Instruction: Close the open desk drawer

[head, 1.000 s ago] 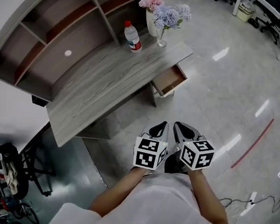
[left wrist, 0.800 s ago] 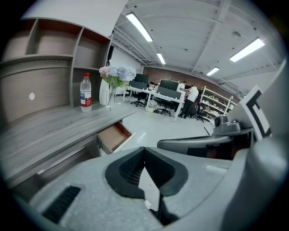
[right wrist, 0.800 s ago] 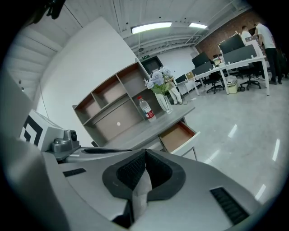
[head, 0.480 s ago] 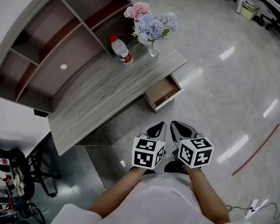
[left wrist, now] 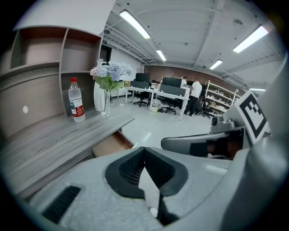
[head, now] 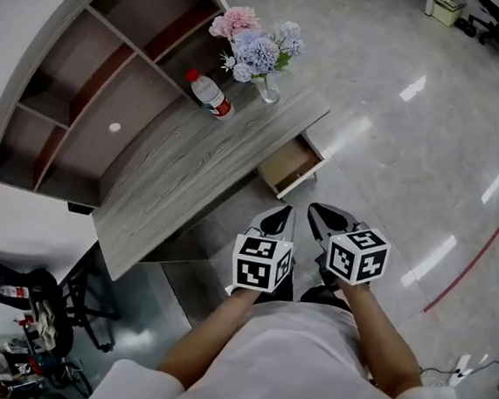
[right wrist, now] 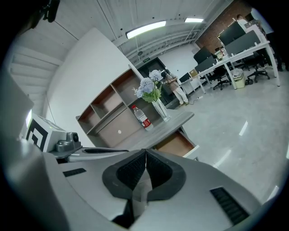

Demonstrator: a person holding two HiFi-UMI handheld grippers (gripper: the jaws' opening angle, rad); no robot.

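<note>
The open drawer (head: pixel 292 165) sticks out from under the right end of the grey wood desk (head: pixel 182 170), its brown inside showing. It also shows in the left gripper view as the drawer (left wrist: pixel 112 144) and in the right gripper view as the drawer (right wrist: pixel 177 144). My left gripper (head: pixel 285 213) and right gripper (head: pixel 314 213) hang side by side over the floor, just short of the drawer's front. Both are shut, pads pressed together with nothing between them.
On the desk's far end stand a water bottle (head: pixel 209 94) and a vase of pink and blue flowers (head: pixel 255 54). A shelf unit (head: pixel 95 74) rises behind the desk. Glossy floor (head: pixel 412 148) spreads to the right, with office desks and chairs (left wrist: pixel 167 94) far off.
The desk and drawer have drawn closer to both grippers and shifted left in the head view. Both grippers stay shut and side by side.
</note>
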